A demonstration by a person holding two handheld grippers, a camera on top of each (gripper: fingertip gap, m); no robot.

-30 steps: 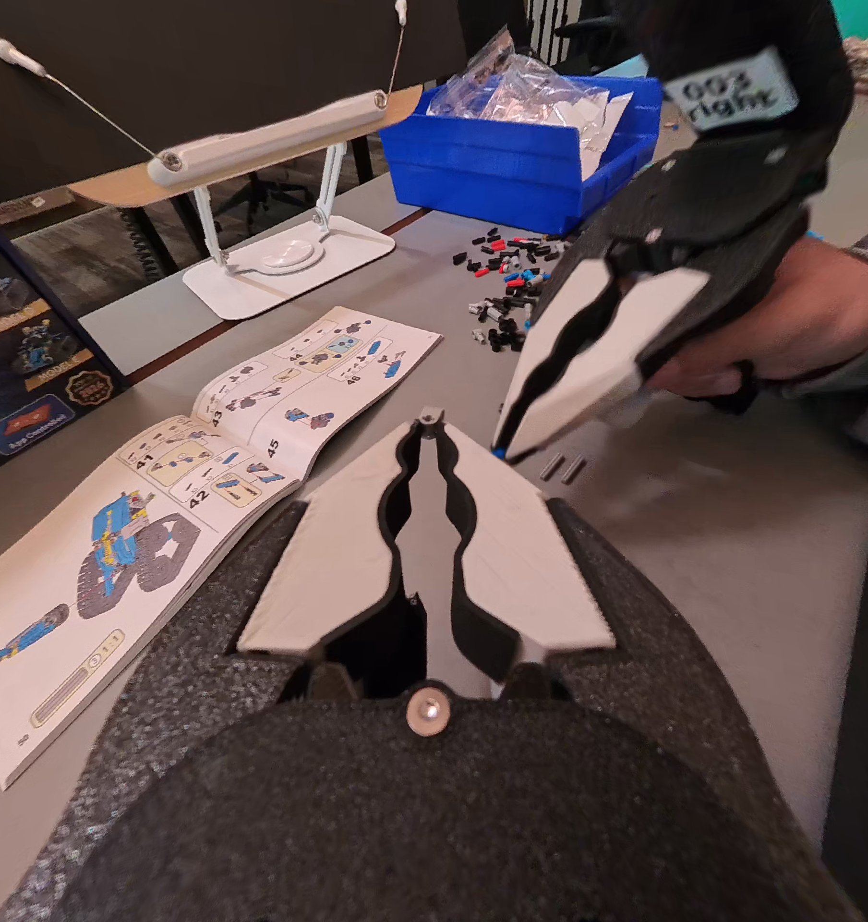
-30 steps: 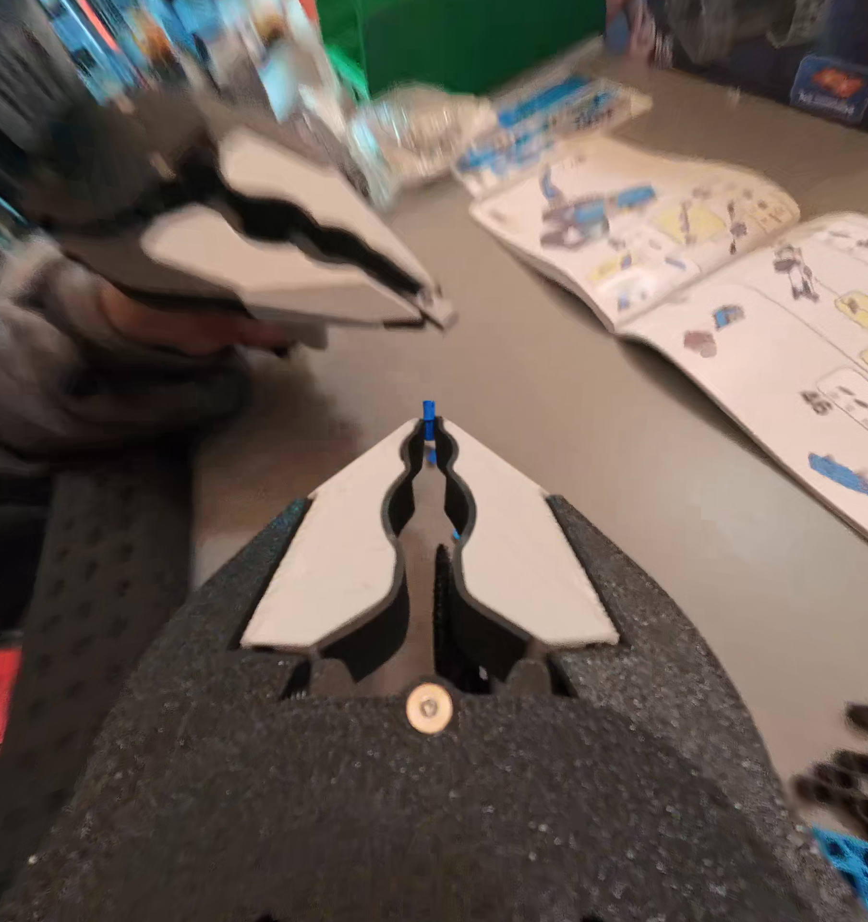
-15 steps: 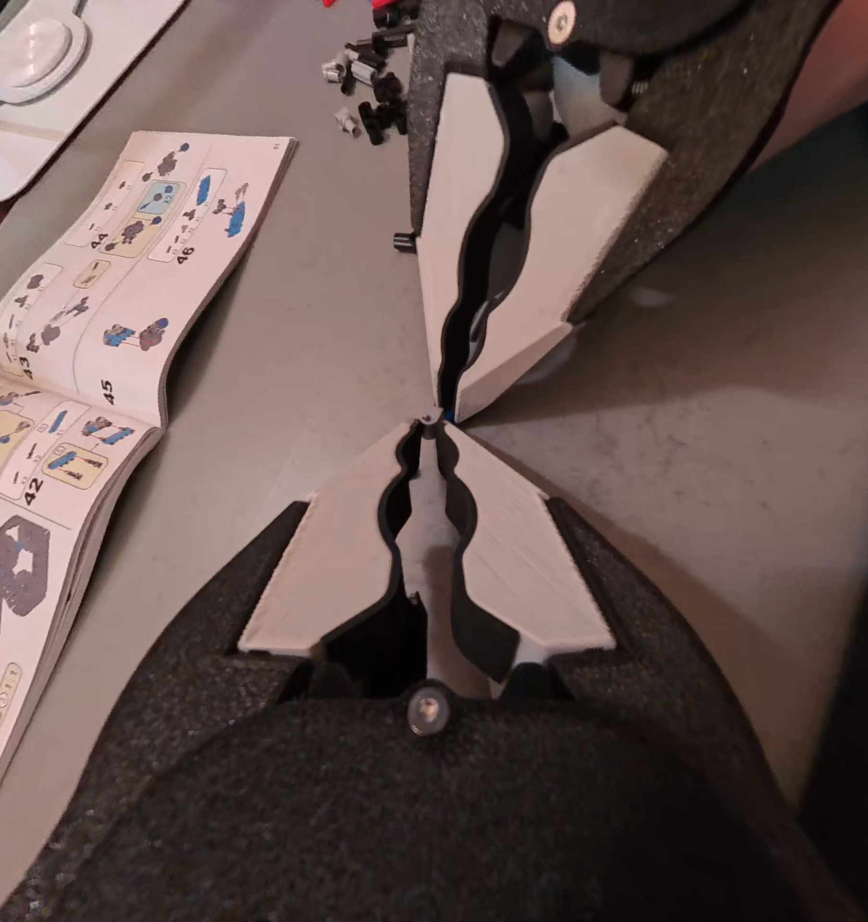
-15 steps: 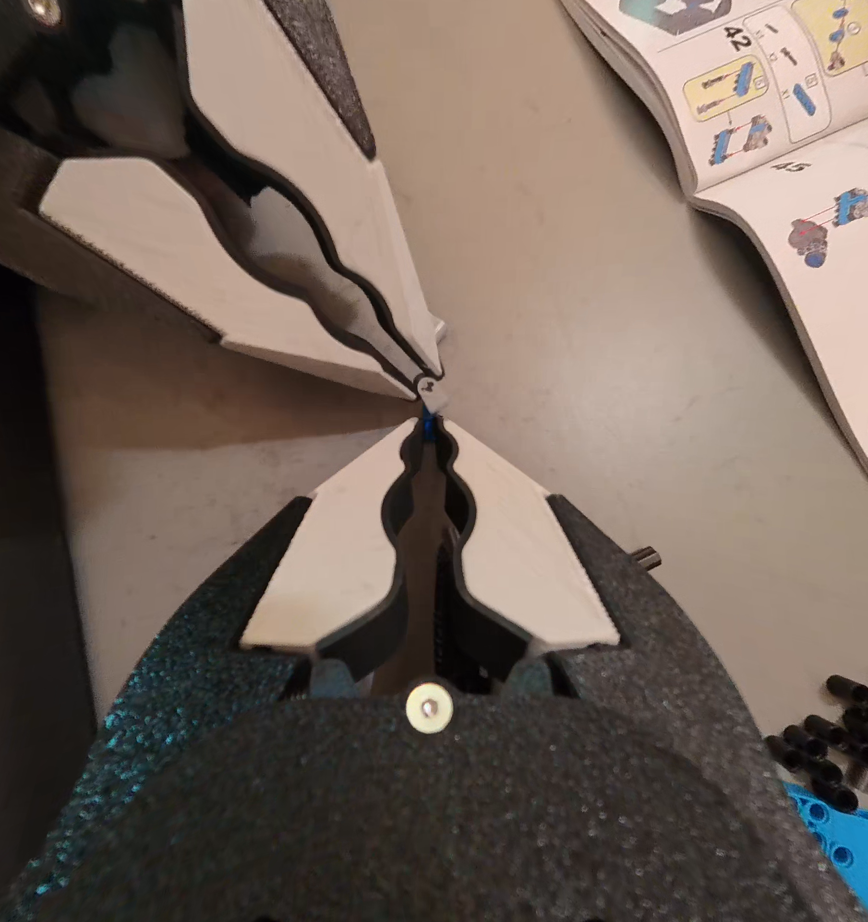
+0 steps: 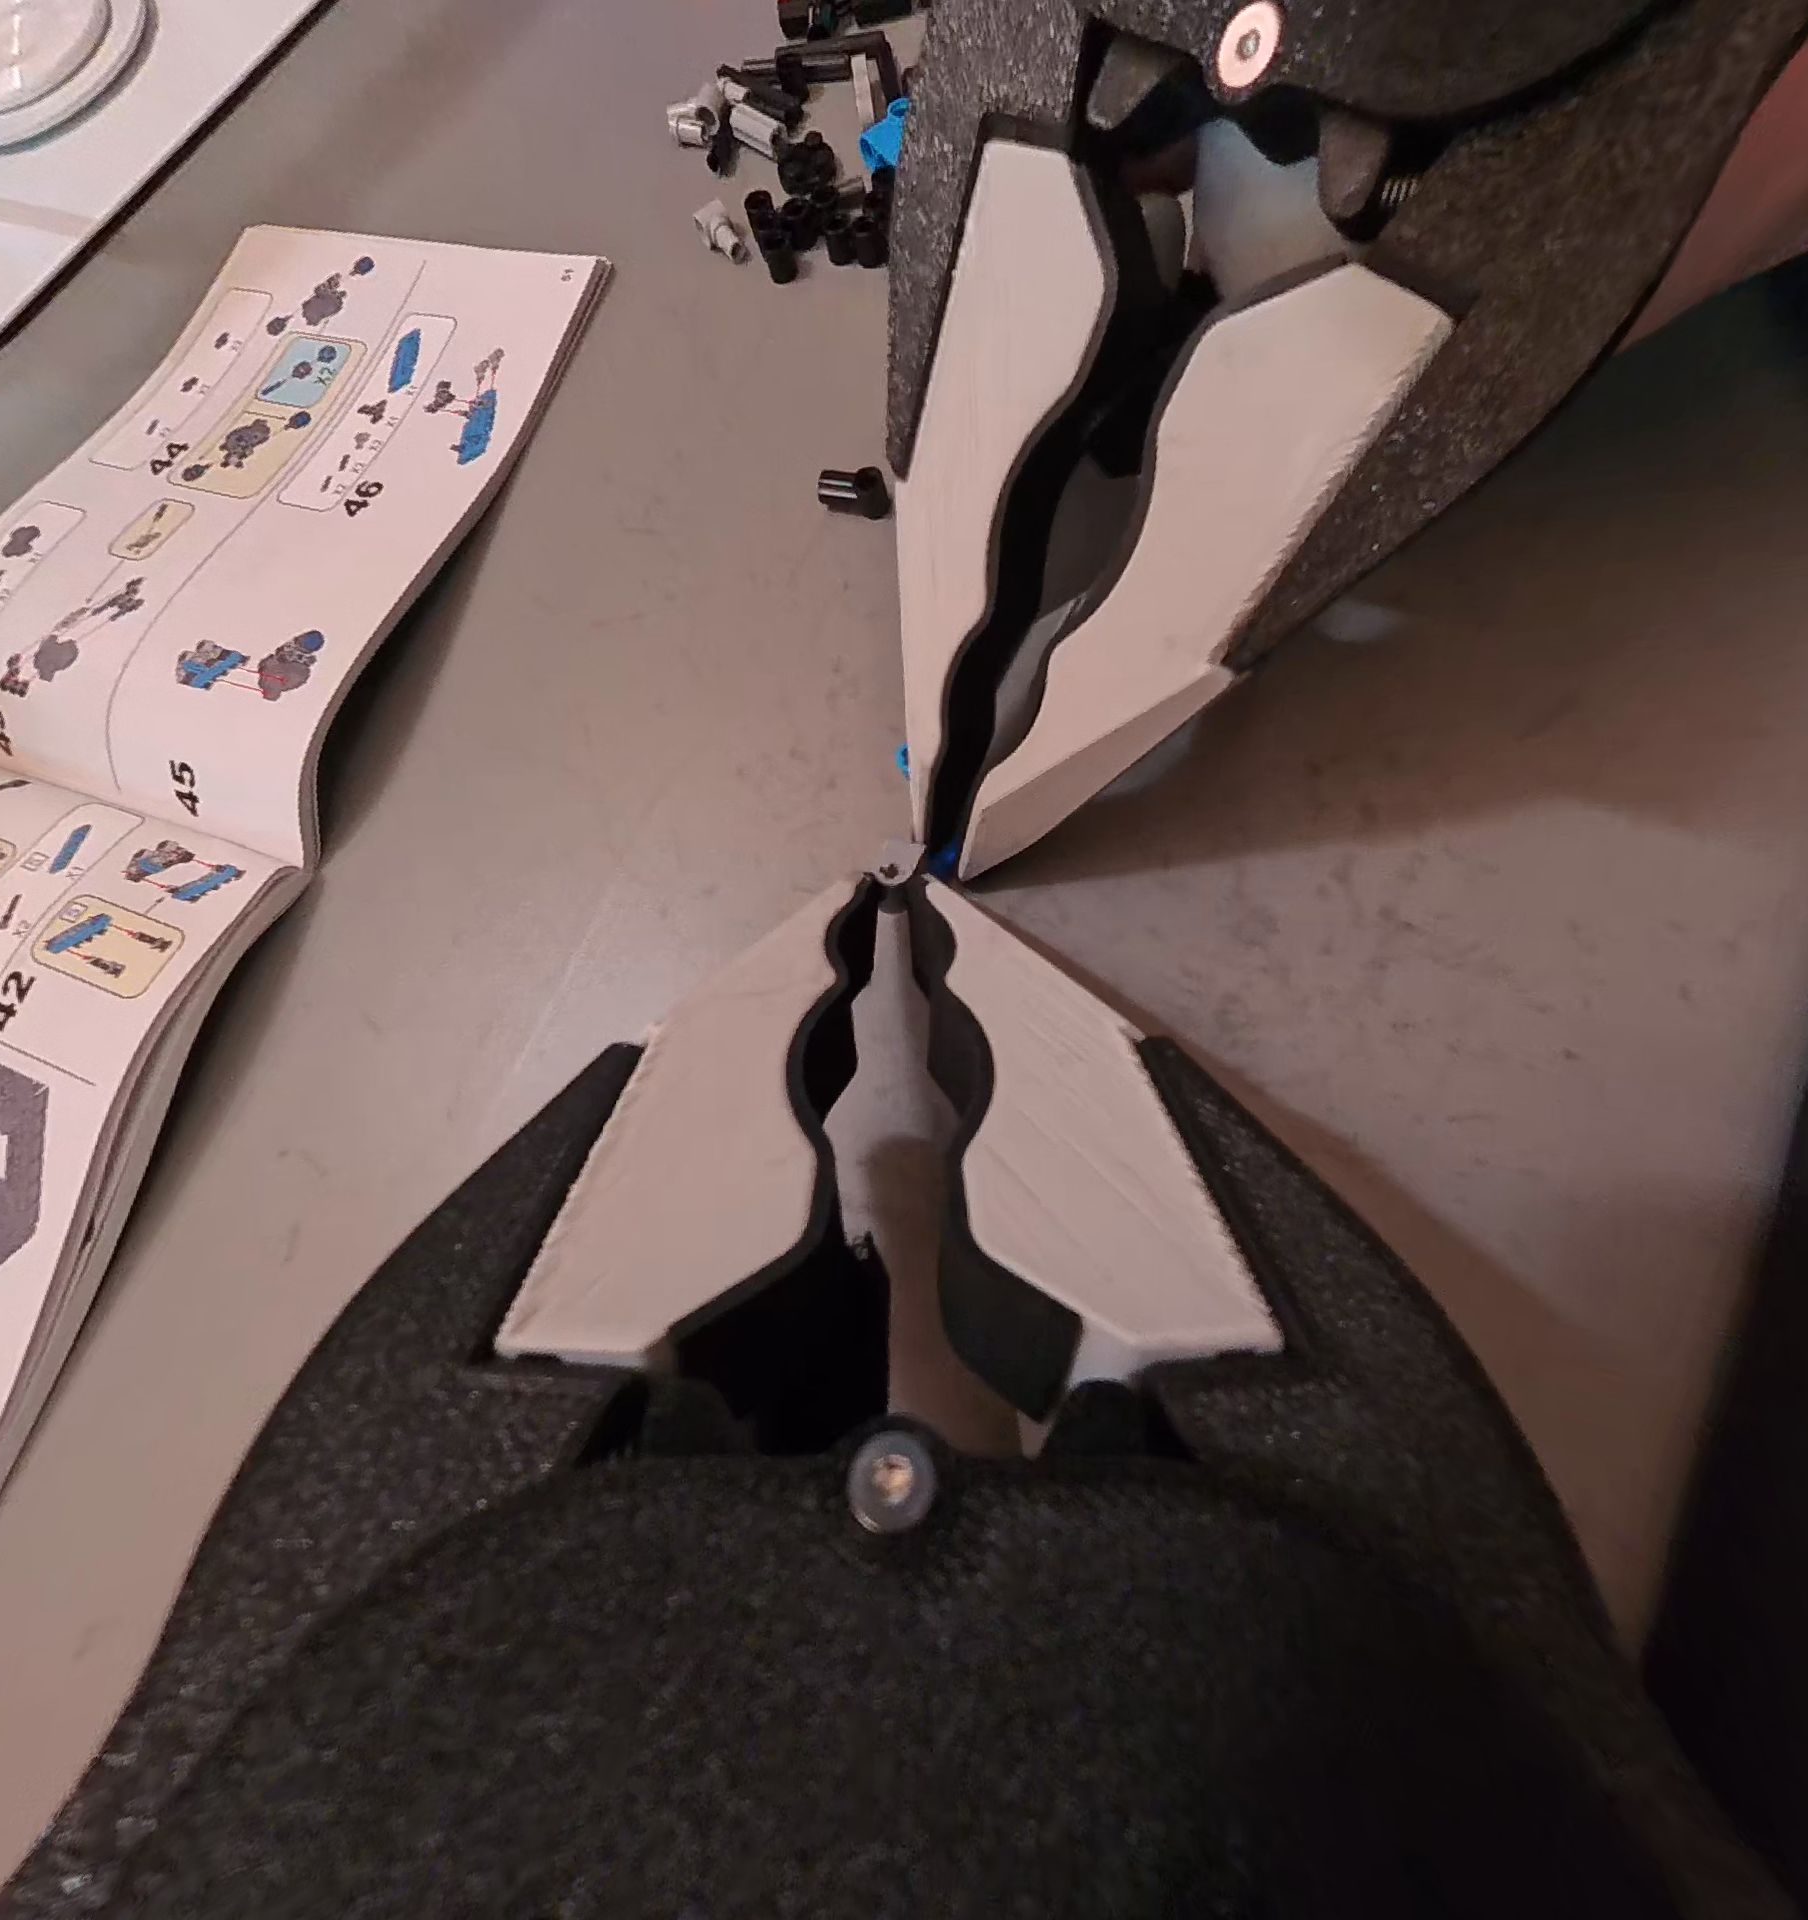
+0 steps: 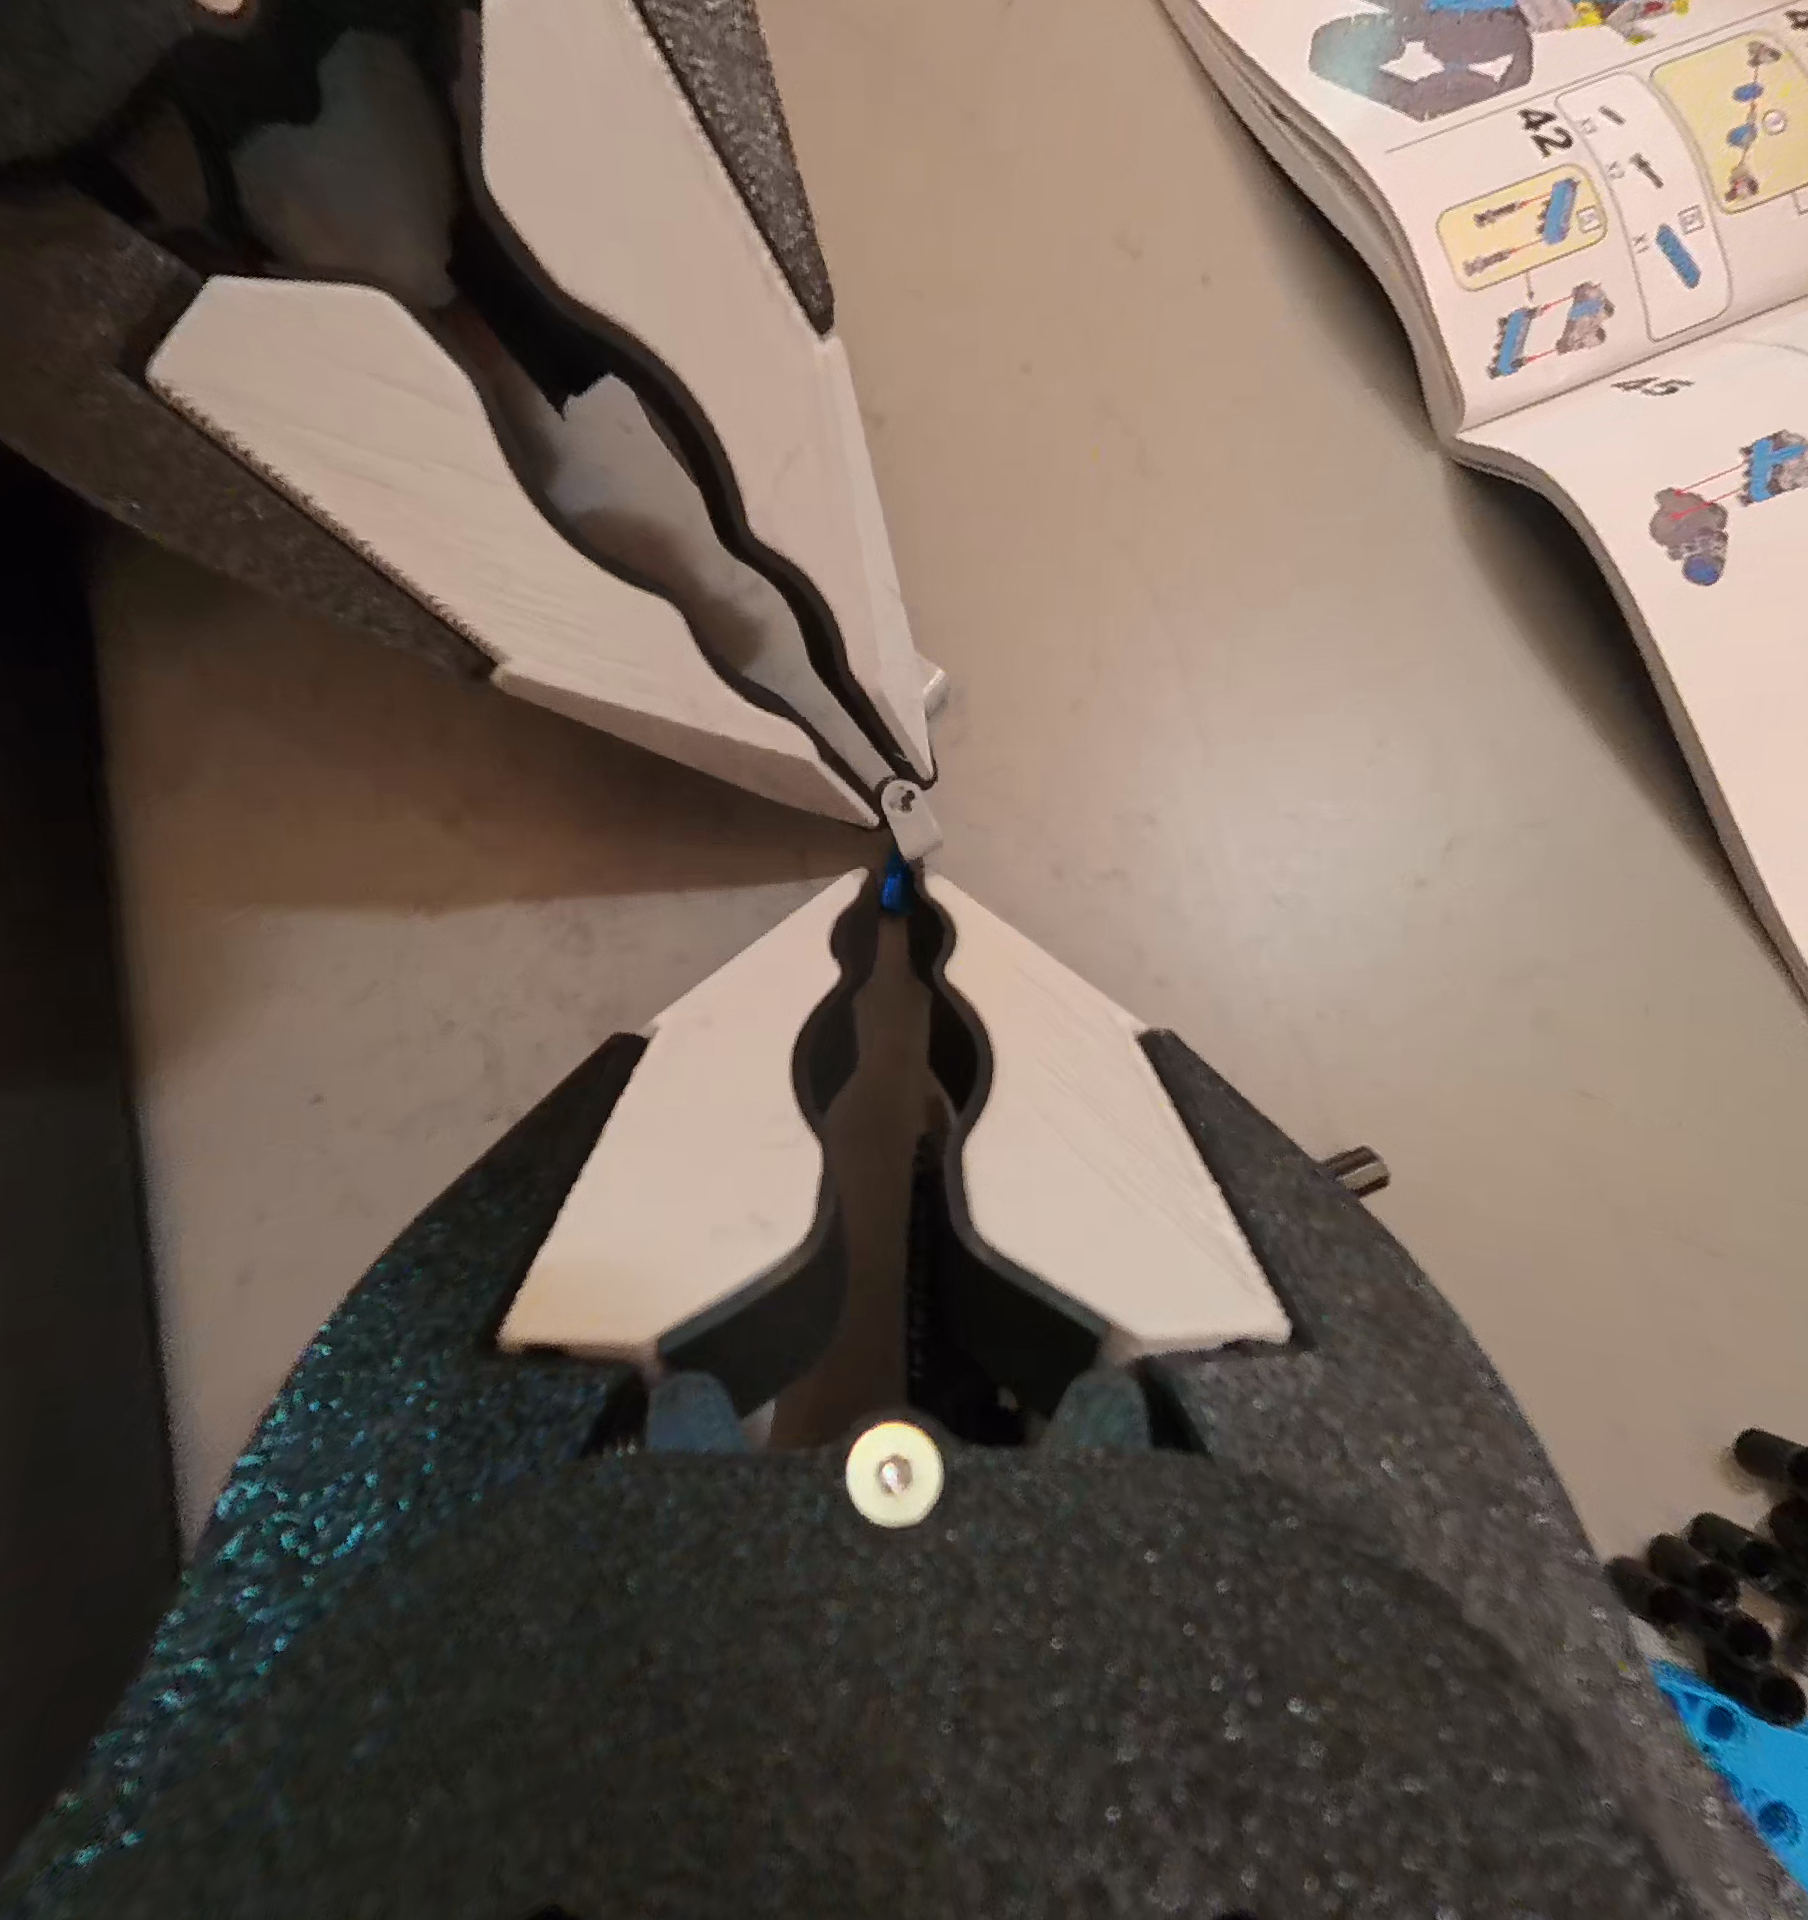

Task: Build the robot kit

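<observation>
My left gripper (image 5: 897,883) is shut on a small grey connector piece (image 5: 900,862), which also shows in the right wrist view (image 6: 908,818). My right gripper (image 6: 894,888) is shut on a small blue pin (image 6: 892,886); the pin shows as a blue speck in the left wrist view (image 5: 944,858). The two grippers meet tip to tip just above the grey table (image 5: 1347,1039), and the blue pin touches or nearly touches the grey piece. The right gripper comes in from the top in the left wrist view (image 5: 944,847), the left gripper from the upper left in the right wrist view (image 6: 902,790).
An open instruction booklet (image 5: 204,582) lies on the table to the left; it also shows in the right wrist view (image 6: 1658,343). A heap of small black and grey parts (image 5: 796,166) lies beyond, with one loose black pin (image 5: 850,490). A blue beam (image 6: 1752,1787) lies beside black pins (image 6: 1752,1579). The tips of both grippers are at nearly the same place. Left tips and right tips are each some 20 cm from the blue beam (image 6: 1752,1787).
The two grippers came together from apart until their tips met low over the table. In the last half second they closed in slightly, and the blue pin now reaches the grey piece.
</observation>
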